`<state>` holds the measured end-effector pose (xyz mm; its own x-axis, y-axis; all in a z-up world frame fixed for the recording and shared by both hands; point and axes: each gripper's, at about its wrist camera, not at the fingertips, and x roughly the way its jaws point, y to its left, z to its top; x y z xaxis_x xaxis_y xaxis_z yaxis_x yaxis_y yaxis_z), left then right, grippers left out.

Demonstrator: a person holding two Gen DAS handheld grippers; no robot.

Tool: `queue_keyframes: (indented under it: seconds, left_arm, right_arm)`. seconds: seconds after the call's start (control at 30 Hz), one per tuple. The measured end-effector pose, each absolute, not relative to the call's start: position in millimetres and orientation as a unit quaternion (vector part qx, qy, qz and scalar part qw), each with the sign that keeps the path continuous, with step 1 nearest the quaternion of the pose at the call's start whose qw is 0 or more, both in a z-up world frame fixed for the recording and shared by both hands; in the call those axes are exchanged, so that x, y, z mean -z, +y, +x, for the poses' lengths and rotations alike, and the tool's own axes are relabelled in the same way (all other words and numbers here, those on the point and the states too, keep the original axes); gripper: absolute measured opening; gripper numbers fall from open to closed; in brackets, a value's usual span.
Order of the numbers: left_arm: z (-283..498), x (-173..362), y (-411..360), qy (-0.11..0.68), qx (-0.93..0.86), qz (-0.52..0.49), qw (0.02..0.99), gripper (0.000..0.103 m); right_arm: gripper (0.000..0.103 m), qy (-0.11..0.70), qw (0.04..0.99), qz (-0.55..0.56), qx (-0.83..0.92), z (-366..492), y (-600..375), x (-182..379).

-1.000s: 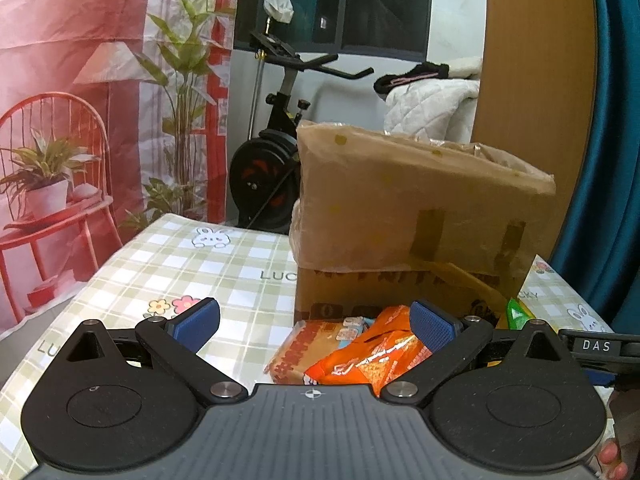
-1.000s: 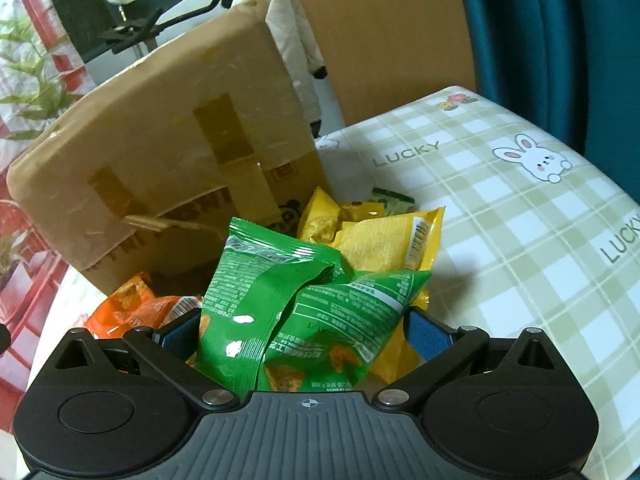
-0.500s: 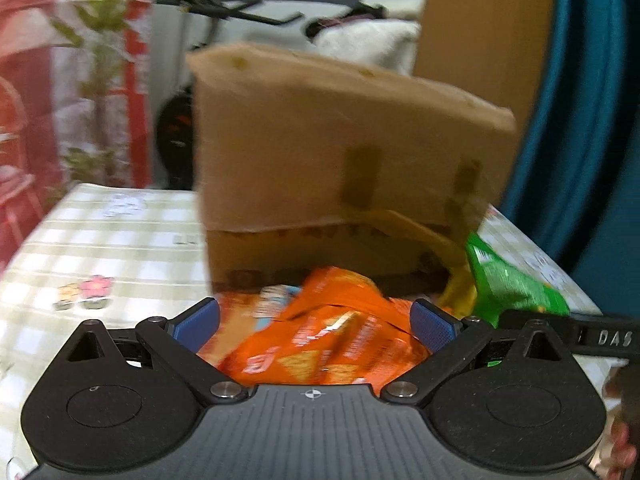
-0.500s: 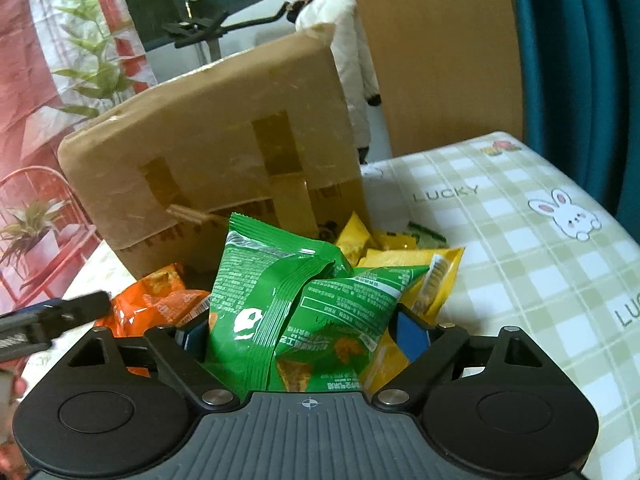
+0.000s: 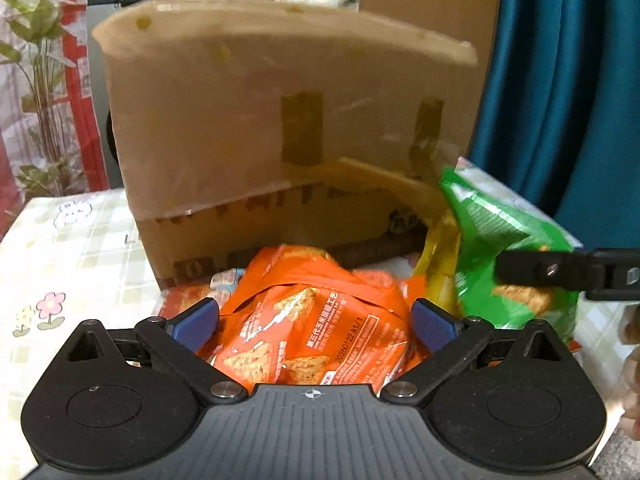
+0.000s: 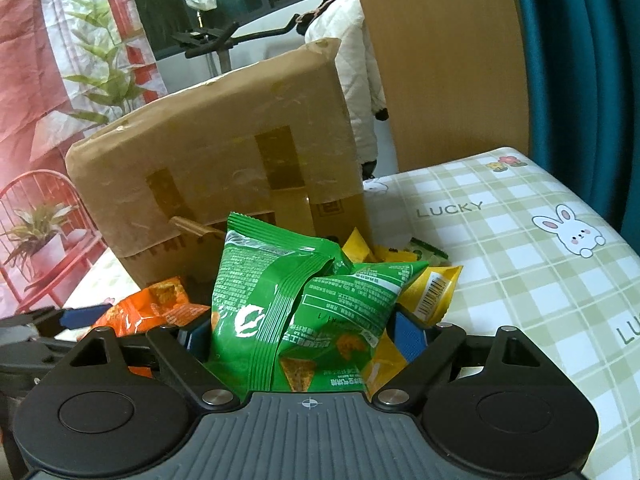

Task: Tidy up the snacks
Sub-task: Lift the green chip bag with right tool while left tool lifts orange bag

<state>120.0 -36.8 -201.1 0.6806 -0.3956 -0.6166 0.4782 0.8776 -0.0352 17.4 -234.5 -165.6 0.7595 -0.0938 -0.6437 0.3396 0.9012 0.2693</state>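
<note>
Orange foil fills the gap of the left gripper (image 5: 314,322): the orange snack bag (image 5: 316,340) lies on the checked tablecloth (image 6: 520,264) before the cardboard box (image 5: 280,128), both blue pads beside its flanks, though whether they press it I cannot tell; the right gripper (image 6: 304,330) has just been closing its jaws on the green snack bag (image 6: 296,300), pads pinching its sides so the foil creases; yellow packets (image 6: 432,292) lie beneath and behind the green bag, near the box's foot.
</note>
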Motion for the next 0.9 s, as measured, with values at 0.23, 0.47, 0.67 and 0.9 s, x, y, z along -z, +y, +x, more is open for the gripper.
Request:
queue_keyframes:
  seconds: [0.23,0.47,0.67,0.9]
  left_arm:
    - [109.4,199.0,-38.5,0.299,0.250,0.068,0.919,0.075]
    - [99.7,179.8,-25.5,0.274,0.241,0.038,0.930,0.073]
    - [89.4,158.9,-17.8,0.248,0.225,0.027,0.942,0.073]
    - [82.5,133.0,-18.4,0.207,0.212,0.013,0.955,0.073]
  right_arm:
    - [0.084,0.325,0.920,0.184,0.117,18.2,-231.3,165.3]
    - [0.083,0.313,0.925,0.179,0.122,13.7,-229.7,156.5]
    - [0.083,0.291,0.932,0.177,0.126,6.6,-230.6,142.5]
    - [0.083,0.258,0.942,0.167,0.137,-4.5,-234.7,118.1]
